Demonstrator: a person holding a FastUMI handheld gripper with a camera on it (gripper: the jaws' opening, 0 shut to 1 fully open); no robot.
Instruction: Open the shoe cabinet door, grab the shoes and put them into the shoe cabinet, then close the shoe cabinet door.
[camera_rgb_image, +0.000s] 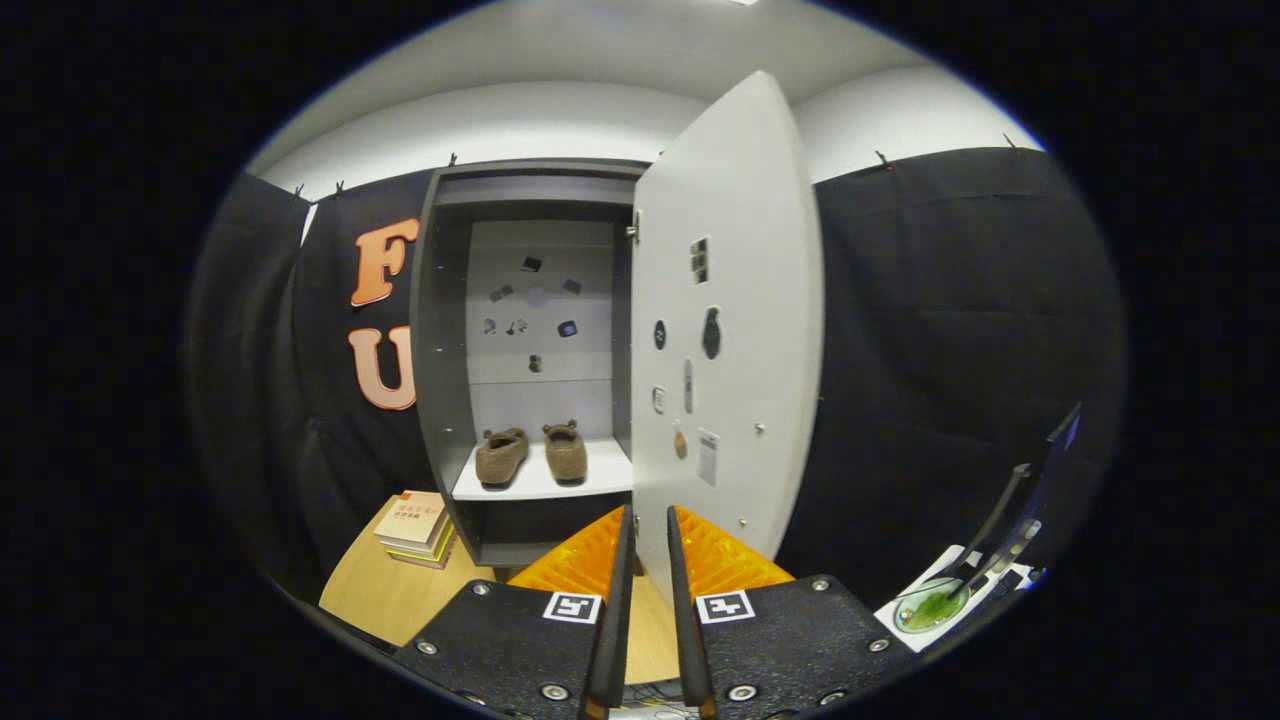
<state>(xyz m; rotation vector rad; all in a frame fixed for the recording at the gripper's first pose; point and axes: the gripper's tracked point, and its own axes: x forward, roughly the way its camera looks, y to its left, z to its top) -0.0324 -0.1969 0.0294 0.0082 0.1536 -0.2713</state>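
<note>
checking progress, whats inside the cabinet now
Two shoes sit side by side on the shelf in the cabinet. The open door hides its right part. The tool, nearly closed, holds nothing.

Brown fuzzy shoes (530, 453); grey cabinet (443, 330); pale grey door (735, 300); light wooden table (385, 590)

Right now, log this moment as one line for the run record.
door: open | shoes: both on cabinet shelf | claw: nearly closed, holding nothing, at door's lower edge | left: close door
</note>
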